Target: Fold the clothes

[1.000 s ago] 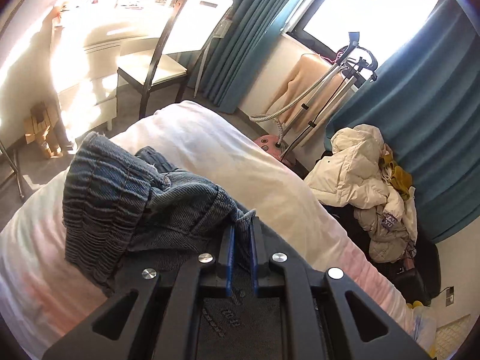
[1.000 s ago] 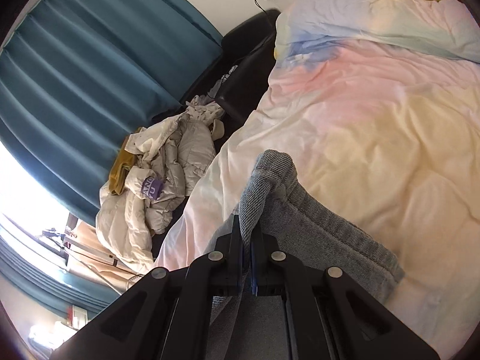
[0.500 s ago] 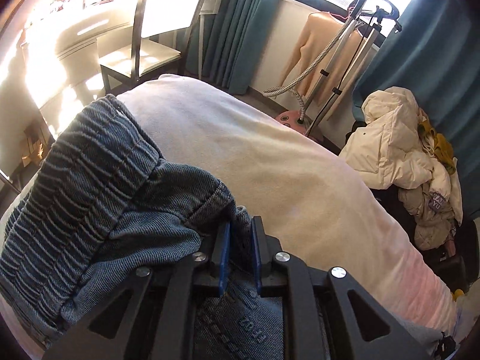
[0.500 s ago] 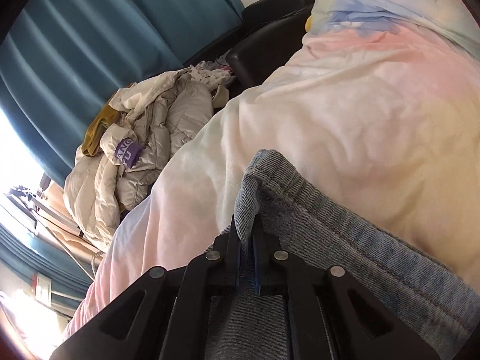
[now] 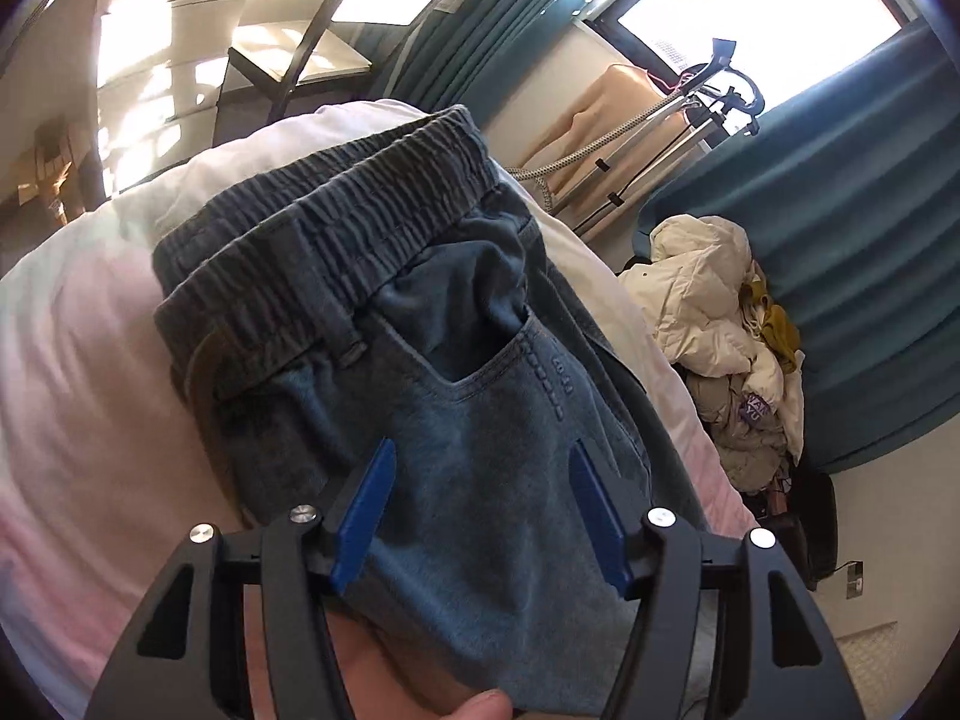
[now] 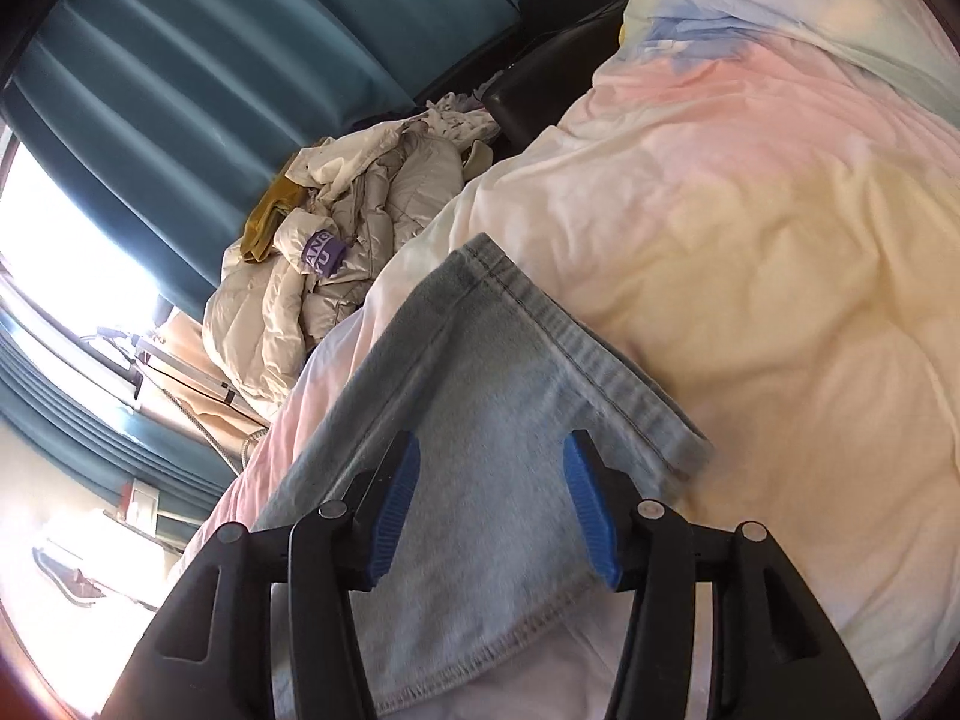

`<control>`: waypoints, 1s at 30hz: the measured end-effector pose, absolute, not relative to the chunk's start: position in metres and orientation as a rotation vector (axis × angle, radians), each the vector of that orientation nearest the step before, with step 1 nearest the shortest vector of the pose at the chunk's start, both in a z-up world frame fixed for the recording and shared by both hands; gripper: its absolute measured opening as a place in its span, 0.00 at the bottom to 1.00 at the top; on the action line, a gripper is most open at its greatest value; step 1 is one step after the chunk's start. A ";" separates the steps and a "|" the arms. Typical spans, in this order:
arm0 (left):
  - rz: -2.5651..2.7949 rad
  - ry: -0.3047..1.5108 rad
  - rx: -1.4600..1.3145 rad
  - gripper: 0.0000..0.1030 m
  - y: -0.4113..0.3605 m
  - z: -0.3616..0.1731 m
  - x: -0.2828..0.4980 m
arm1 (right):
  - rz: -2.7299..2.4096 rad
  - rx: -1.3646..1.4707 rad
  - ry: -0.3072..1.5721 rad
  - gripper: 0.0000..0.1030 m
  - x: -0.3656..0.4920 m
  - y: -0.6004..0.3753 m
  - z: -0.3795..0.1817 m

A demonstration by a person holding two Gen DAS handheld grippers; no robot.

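Lying across a pastel duvet (image 5: pixel 90 396) on the bed: a pair of blue jeans (image 5: pixel 480 420), elastic waistband (image 5: pixel 324 222) at the far end in the left wrist view, bunched and ribbed, back pocket (image 5: pixel 504 372) showing below it. Hovering just above the denim, the left gripper (image 5: pixel 480 516), blue pads (image 5: pixel 366 516) spread wide apart, nothing pinched between them, cloth visible through the gap. Poking into the bottom edge of that view, a fingertip (image 5: pixel 480 708) of the person. Standing beyond the bed, at upper left, a chair (image 5: pixel 300 54) in strong sunlight; further right, teal curtains (image 5: pixel 840 210), a garment steamer stand (image 5: pixel 678 120) by the window, and a heap of cream padded jackets (image 5: pixel 708 294) beside the bed.

Seen from the right wrist camera: same jacket heap (image 6: pixel 336 294) at left against the teal curtain (image 6: pixel 210 90), with a mustard cloth (image 6: pixel 270 222) tucked in it. Spread flat on the duvet (image 6: pixel 750 240), a lighter denim leg end of the jeans (image 6: pixel 480 396), its stitched hem (image 6: pixel 600 354) running diagonally towards the right. Held over that leg, the right gripper (image 6: pixel 489 504), blue pads (image 6: pixel 393 504) likewise parted wide, gripping nothing, denim lying loose between and beneath them. Whether either gripper touches the cloth: cannot tell.
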State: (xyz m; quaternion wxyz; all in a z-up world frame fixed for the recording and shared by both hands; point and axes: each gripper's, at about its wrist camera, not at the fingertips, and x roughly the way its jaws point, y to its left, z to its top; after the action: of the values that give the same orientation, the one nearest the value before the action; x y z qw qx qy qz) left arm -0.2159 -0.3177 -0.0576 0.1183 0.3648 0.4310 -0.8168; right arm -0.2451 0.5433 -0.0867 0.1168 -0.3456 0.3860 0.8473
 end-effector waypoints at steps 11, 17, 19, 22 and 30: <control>-2.226 1.664 0.996 0.60 -0.325 -0.129 -0.159 | 2.399 -1.094 1.460 0.50 -0.196 0.537 -0.145; -2.298 1.617 0.946 0.55 -0.322 -0.136 -0.205 | 2.402 -0.983 1.551 0.50 -0.220 0.546 -0.182; -2.282 1.595 0.935 0.41 -0.324 -0.140 -0.217 | 2.439 -0.921 1.516 0.50 -0.229 0.548 -0.184; -2.279 1.557 0.897 0.22 -0.324 -0.137 -0.225 | 2.465 -0.875 1.389 0.39 -0.242 0.547 -0.175; -2.374 1.486 0.685 0.08 -0.323 -0.084 -0.205 | 2.460 -0.772 1.357 0.12 -0.222 0.543 -0.147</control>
State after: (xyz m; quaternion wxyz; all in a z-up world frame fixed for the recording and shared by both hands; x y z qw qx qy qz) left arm -0.2054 -0.3234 -0.0843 0.1287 0.2356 0.5111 -0.8165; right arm -0.2218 0.5433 -0.1473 0.1136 -0.2633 0.4627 0.8389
